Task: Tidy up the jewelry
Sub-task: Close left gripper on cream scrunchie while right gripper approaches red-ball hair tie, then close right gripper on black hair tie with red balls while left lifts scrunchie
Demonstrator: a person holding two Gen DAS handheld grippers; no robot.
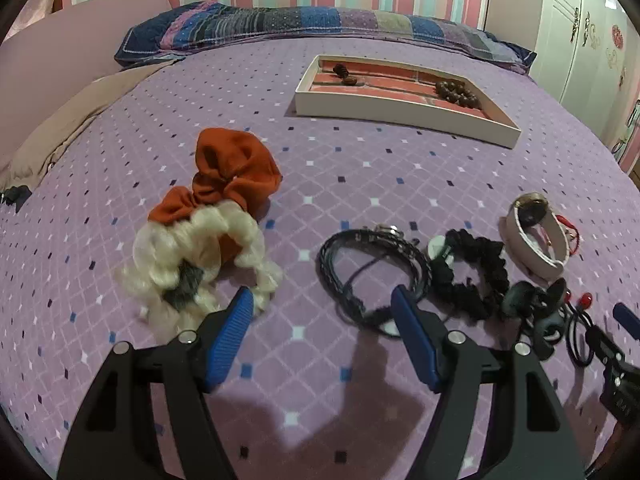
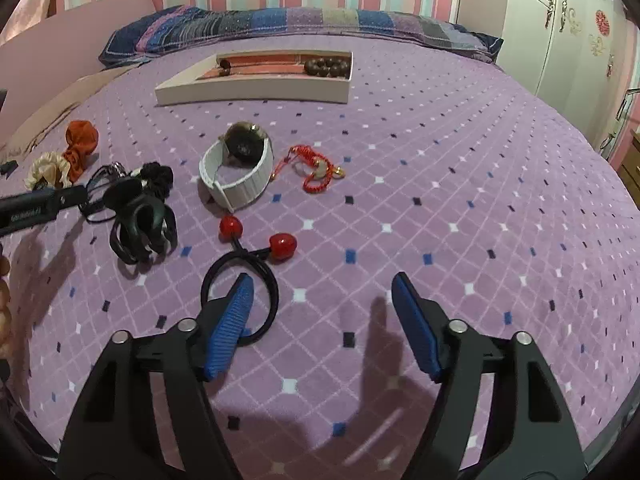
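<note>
- Left tongs (image 1: 322,300) spread wide, gripping nothing, low over the purple bedspread (image 1: 360,168).
- Blue pads (image 1: 230,340) flanking bare cloth: cream scrunchie (image 1: 208,256) just off the left tip, black braided cord bracelet (image 1: 372,272) at the right tip.
- Rust-orange scrunchie (image 1: 232,172) behind the cream one, touching it.
- Further right in a row: black scrunchie (image 1: 468,268), then white-strapped watch (image 1: 536,236) curled on its side.
- Right tongs (image 2: 322,288) also wide apart and empty, hovering above the bed.
- Left blue pad (image 2: 232,320) overlapping the loop of a dark hair tie with two red balls (image 2: 240,276); contact impossible to tell.
- Black claw clip (image 2: 140,224) to the left of that tie, near the left tool's tip.
- Red knotted cord charm (image 2: 316,168) just right of the watch, apart from it.
- White tray (image 2: 256,92) with a reddish lining further up the bed, well apart from the loose pieces, before the striped pillow (image 2: 280,24).
- Inside the tray: brown bead bracelet (image 2: 326,66) at the right end, a small dark item (image 2: 225,65) at the left end, too small to identify.
</note>
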